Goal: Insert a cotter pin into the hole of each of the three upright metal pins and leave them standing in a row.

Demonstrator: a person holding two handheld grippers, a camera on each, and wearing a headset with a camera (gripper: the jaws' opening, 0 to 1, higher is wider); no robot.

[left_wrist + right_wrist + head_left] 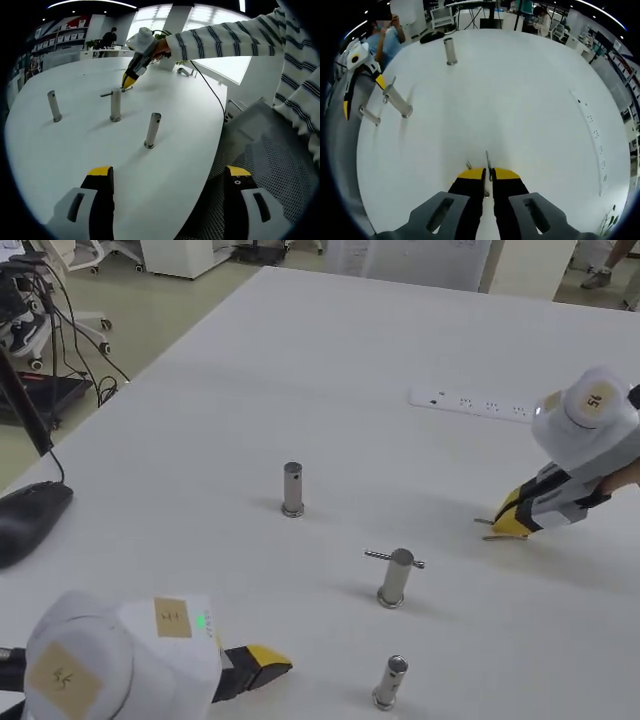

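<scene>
A mouse (30, 515) lies at the far left of the table (200, 400), near its left edge and well apart from the work. The left gripper (169, 174) hovers low at the near-left corner with its jaws spread wide and nothing between them. In its own view the right jaw hangs out past the table's near edge, over what looks like a mesh seat (260, 145). The far pin (292, 485) stands upright with its hole bare. To its right and nearer, the middle pin (394, 582) stands upright with a cotter (384, 556) lying crosswise through its hole. The near pin (389, 682) is also standing, its hole bare, and it seems close to the near edge. The three make a rough slanting row. So I judge one insertion done and two left. At the right, the right gripper (503, 525) rests its tips on the table, jaws pressed together and pinching a second cotter (487, 161) that lies flat there. A power strip (470, 404) lies beyond it, well apart. The table between the right gripper and the pins is bare, so there is open room to carry the second cotter across. The tighter spots, by my reading, are the near pin by the edge and the left gripper beside it, which could get in the way.
</scene>
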